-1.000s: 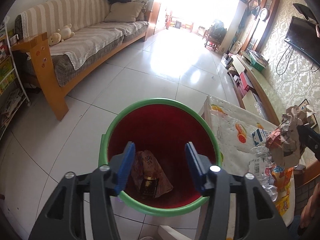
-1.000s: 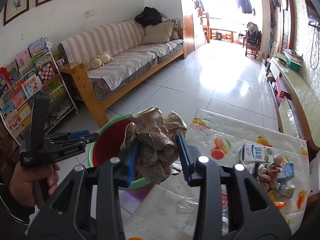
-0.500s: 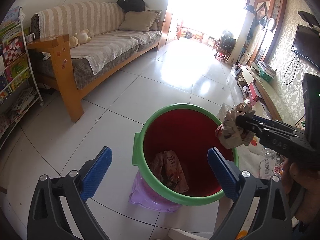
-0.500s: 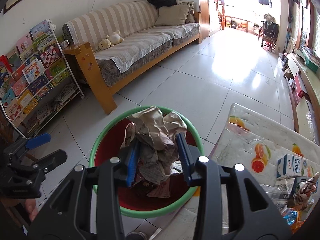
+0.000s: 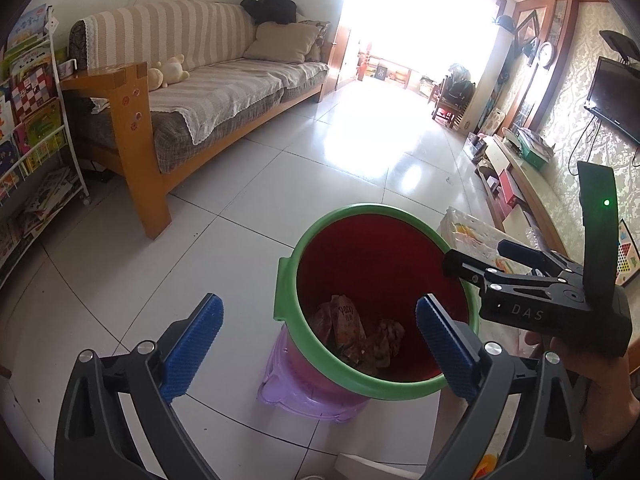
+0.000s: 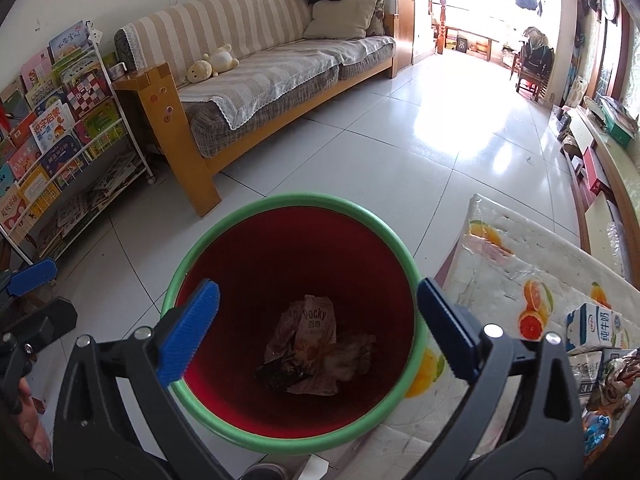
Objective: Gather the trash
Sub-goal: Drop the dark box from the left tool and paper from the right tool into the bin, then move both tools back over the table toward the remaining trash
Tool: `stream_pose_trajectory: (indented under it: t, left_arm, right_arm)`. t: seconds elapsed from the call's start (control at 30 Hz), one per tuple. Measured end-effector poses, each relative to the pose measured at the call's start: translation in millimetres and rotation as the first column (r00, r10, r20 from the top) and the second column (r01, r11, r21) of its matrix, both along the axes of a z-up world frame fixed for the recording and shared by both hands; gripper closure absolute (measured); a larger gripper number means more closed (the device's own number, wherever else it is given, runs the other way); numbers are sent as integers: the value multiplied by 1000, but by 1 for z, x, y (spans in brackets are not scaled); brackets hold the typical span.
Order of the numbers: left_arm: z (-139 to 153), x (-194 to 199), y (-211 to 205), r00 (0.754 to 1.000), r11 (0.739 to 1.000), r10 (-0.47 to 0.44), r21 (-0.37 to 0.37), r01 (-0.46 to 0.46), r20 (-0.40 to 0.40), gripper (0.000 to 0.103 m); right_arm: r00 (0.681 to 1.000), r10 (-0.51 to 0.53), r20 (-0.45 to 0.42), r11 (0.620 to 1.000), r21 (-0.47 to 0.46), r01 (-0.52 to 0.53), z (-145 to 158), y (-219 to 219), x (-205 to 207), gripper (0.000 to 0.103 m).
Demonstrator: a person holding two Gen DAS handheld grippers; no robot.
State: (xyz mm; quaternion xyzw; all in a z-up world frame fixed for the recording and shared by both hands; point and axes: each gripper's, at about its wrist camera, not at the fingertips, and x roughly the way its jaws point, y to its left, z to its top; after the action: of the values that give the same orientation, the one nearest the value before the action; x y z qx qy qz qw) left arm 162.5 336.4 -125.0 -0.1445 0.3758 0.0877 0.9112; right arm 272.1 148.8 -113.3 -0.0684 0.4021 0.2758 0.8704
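A red bin with a green rim (image 6: 296,199) stands on a purple stool (image 5: 304,396) beside the table. At its bottom lie a Pocky wrapper (image 6: 316,320) and a crumpled brown paper ball (image 6: 354,354). My right gripper (image 6: 318,286) hangs over the bin mouth. Its jaws are opening and nothing is between them. My left gripper (image 5: 318,304) stands open and empty at the bin's near left side. In the left wrist view the right gripper (image 5: 476,254) reaches over the rim (image 5: 368,209) from the right. The paper ball (image 5: 386,338) lies beside the wrapper (image 5: 348,320).
The table with a fruit-print cloth (image 6: 520,264) stands right of the bin. It carries a milk carton (image 6: 596,324) and more wrappers (image 6: 612,380). A sofa (image 5: 220,80) and a book rack (image 6: 52,120) line the left wall. White tiled floor lies between them.
My right gripper came over the bin, sank and opened. The crumpled paper ball dropped from it into the bin. My left gripper opened wide and drew back to the left.
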Motion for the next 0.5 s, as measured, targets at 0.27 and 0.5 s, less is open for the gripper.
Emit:
stream_pose_trajectory:
  t: [0.27, 0.5]
  left_arm:
    - [13, -1, -23, 1000, 1000, -24, 9, 23, 17, 8]
    - [24, 7, -67, 995, 995, -96, 20, 96, 10, 8]
  right_arm:
    - [994, -92, 53, 996, -6, 93, 26, -46, -21, 5]
    - [981, -186, 51, 982, 48, 183, 45, -120, -44, 5]
